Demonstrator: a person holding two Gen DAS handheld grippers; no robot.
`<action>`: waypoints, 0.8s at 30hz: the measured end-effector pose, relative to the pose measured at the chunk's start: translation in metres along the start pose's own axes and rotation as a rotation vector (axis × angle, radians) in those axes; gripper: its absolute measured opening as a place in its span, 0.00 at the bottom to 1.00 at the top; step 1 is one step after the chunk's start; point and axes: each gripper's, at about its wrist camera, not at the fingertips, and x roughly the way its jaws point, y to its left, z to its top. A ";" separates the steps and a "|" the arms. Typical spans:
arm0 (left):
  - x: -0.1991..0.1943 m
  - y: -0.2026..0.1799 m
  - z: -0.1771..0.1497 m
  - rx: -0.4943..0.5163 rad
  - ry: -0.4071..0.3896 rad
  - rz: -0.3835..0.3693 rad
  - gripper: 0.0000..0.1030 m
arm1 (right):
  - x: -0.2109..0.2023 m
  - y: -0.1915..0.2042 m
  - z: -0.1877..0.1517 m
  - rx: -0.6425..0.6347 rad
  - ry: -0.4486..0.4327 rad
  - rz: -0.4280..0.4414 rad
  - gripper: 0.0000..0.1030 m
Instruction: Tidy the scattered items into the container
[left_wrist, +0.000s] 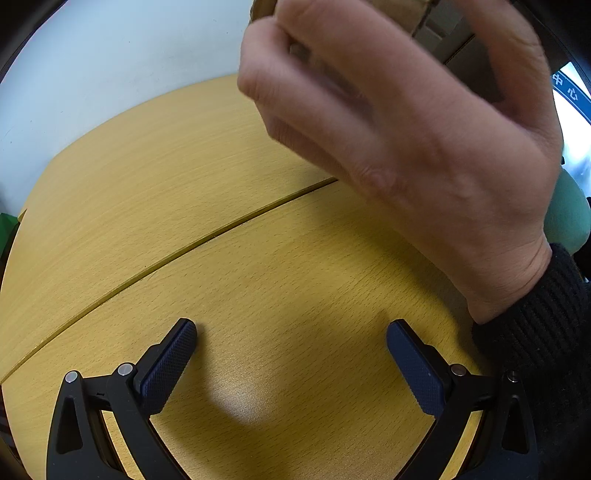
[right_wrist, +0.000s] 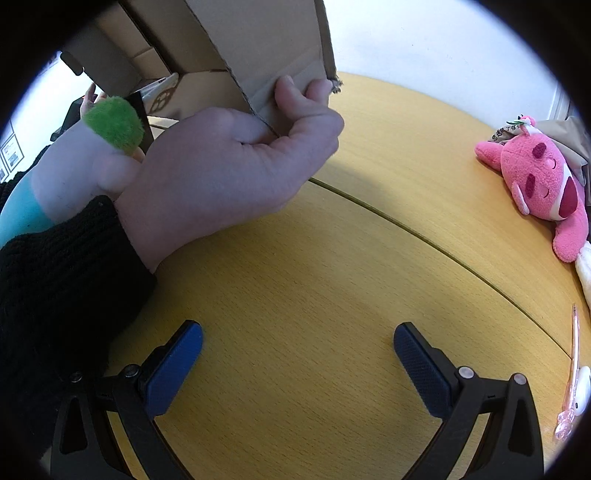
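Note:
A bare hand (right_wrist: 221, 162) grips the flap of a brown cardboard box (right_wrist: 258, 48) held above the wooden table; the same hand (left_wrist: 406, 129) fills the upper right of the left wrist view. A pink plush toy (right_wrist: 543, 184) lies at the table's right edge, and a pink pen (right_wrist: 571, 369) lies nearer the front right. A plush with a green tuft (right_wrist: 114, 125) shows at the left behind the hand. My left gripper (left_wrist: 291, 354) is open and empty over the table. My right gripper (right_wrist: 297, 354) is open and empty over the table.
The table (left_wrist: 184, 184) is light wood with a seam running across it. A white wall stands behind it. A black knitted sleeve (right_wrist: 55, 277) reaches in from the left of the right wrist view. Beige fabric (right_wrist: 569, 136) lies behind the pink plush.

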 end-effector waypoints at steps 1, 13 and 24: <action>0.000 0.000 0.000 0.000 0.000 0.000 1.00 | -0.001 0.000 0.000 0.000 0.000 0.000 1.00; 0.000 0.001 -0.001 0.000 0.000 -0.001 1.00 | 0.000 0.000 0.000 0.000 0.000 0.000 1.00; 0.000 0.001 -0.002 0.001 0.000 -0.001 1.00 | 0.000 0.000 0.000 0.000 0.000 0.000 1.00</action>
